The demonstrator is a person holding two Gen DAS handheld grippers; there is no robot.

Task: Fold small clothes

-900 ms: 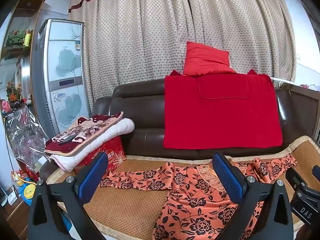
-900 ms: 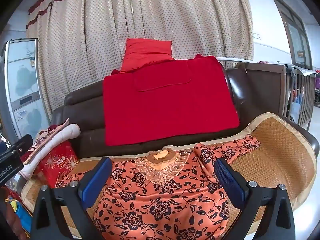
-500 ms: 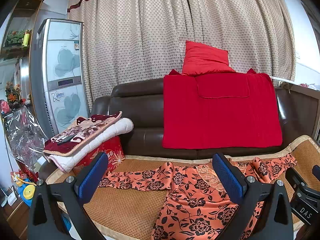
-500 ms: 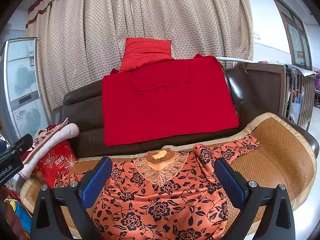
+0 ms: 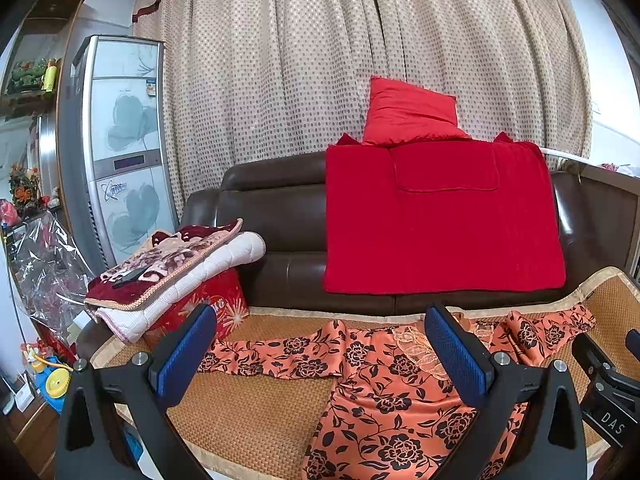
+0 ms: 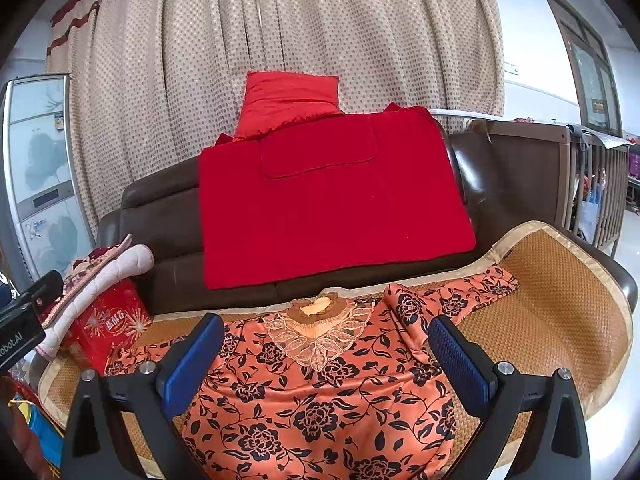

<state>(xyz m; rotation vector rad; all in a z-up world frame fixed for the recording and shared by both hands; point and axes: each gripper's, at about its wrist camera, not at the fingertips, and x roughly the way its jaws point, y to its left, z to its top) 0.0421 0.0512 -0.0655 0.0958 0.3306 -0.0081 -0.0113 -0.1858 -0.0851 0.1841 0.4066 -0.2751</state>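
- Both grippers, left (image 5: 320,356) and right (image 6: 326,356), gape empty above the spread blouse (image 6: 320,400)
- Pinch one sleeve (image 5: 272,354) near its cuff; fold it flat across the body

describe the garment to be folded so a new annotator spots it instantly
Find the brown leather sofa in front of the dotted curtain; its seat is covered by a woven straw mat. Spread flat on that mat lies the orange top, sleeves out to both sides. Unlike the plain red blanket on the backrest, it has black roses and a lace collar.
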